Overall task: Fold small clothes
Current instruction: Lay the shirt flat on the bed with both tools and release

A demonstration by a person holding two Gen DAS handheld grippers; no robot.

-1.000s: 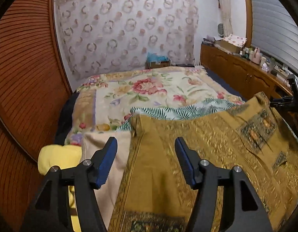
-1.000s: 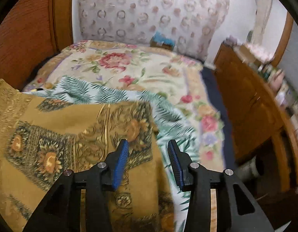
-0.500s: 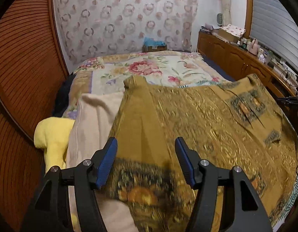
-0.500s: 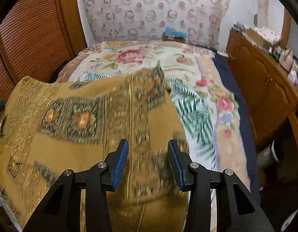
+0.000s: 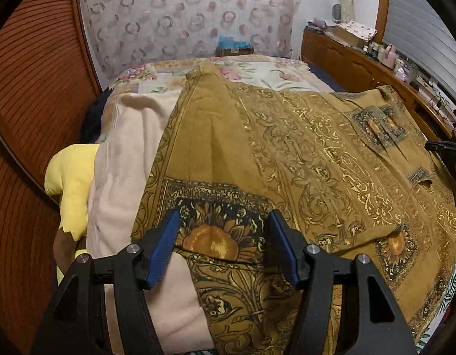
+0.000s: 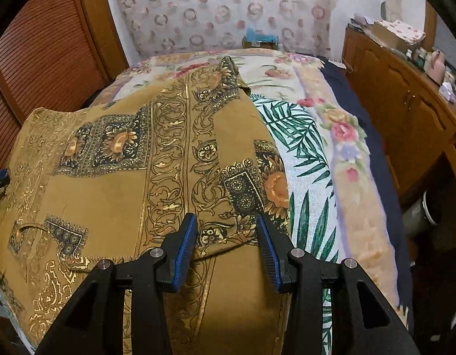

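Mustard-gold patterned cloth [image 5: 301, 153] is lying spread across the near end of the bed [image 6: 316, 94], covering most of it w/ one fold already lying over itself along the near side. Left gripper [image 5: 223, 245] is hovering right over the cloth's near-left corner, blue-padded fingers [image 5: 164, 247] standing wide apart, nothing clamped btwn them; a sunflower motif is showing in the gap. Can't tell if the tips are touching the fabric.

Right gripper [image 6: 226, 245] is sitting over the cloth's near-right part, fingers [image 6: 185, 247] also apart, the folded edge of the cloth running across just under the tips, nothing pinched. Contact w/ the fabric is unclear here too.

Just left of the cloth, a beige garment [image 5: 124, 177] is lying partly tucked under its edge, and beyond that, farther left, a yellow item [image 5: 69, 183] is sticking out toward the wooden slatted wall [image 5: 35, 88]. On the cloth's right side a white palm-leaf print sheet [image 6: 304, 153] is peeking out from under it, lying on the floral bedspread [image 6: 343, 136]. Far past the cloth, at the bed's head, a small box w/ blue stuff [image 5: 235, 46] is sitting against the ring-patterned curtain [image 5: 183, 14]. Right of the cloth, off the bed, a wooden dresser [image 6: 405, 112] is carrying small clutter.
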